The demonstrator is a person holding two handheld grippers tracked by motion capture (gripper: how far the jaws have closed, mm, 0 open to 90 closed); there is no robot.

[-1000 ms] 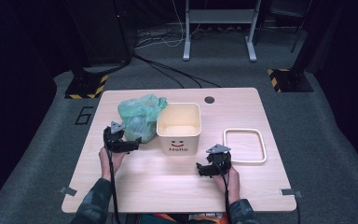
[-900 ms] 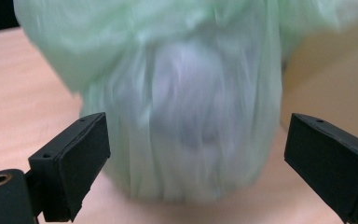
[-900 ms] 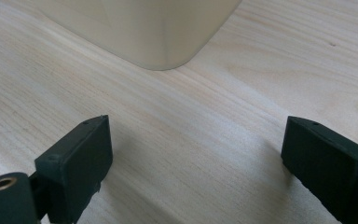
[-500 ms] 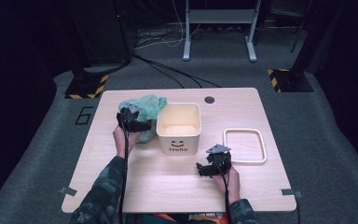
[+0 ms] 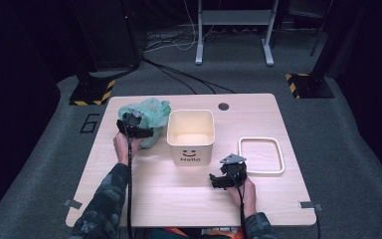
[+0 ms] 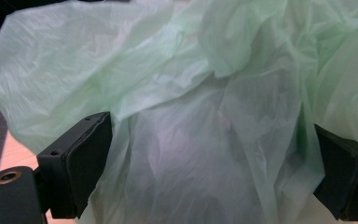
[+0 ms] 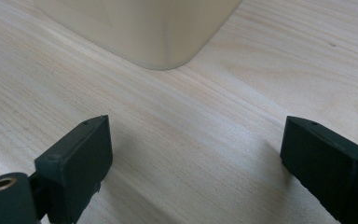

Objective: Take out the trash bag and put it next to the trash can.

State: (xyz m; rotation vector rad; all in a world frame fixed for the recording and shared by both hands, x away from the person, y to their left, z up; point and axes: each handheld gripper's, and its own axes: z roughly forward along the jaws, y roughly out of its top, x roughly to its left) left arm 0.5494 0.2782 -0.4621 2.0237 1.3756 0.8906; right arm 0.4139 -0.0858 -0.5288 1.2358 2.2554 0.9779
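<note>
The green bag runs past every edge; the left claw hides its near side.

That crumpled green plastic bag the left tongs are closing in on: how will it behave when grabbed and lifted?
The green plastic bag looks thin and translucent, heavily creased, so it will probably collapse and bunch between the left tongs, whose jaws stand open around it. It likely weighs little and would hang limp once lifted. Its slick-looking film may slip unless a thick fold is pinched.
</note>
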